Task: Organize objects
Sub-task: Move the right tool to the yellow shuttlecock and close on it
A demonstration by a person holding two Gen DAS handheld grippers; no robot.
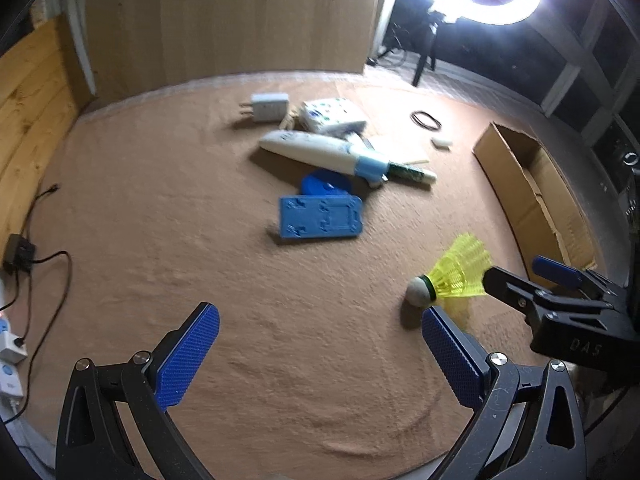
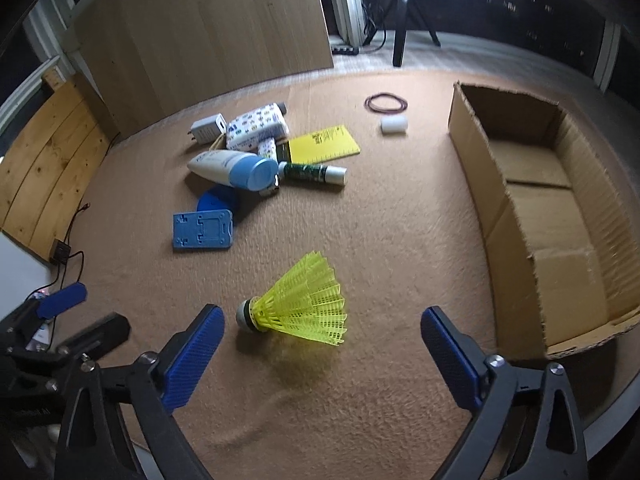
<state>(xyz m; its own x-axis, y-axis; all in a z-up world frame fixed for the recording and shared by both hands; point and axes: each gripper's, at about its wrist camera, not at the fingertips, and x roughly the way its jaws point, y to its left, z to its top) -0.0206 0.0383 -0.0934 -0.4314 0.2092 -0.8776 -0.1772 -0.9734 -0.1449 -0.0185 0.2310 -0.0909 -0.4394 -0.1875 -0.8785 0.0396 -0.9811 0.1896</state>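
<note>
A yellow shuttlecock lies on its side on the tan carpet, cork tip to the left. My right gripper is open around it, and neither pad touches it. In the left wrist view the same shuttlecock lies just beyond my left gripper's right fingertip. My left gripper is open over bare carpet with nothing between its fingers. An open cardboard box lies to the right. Further back is a pile: blue plate, white bottle with blue cap, green tube, yellow card, patterned pouch, white charger.
A rubber band and a small white roll lie behind the box's near end. Cables and a power strip run along the left edge. A wooden board stands at the back, with tripod legs to its right.
</note>
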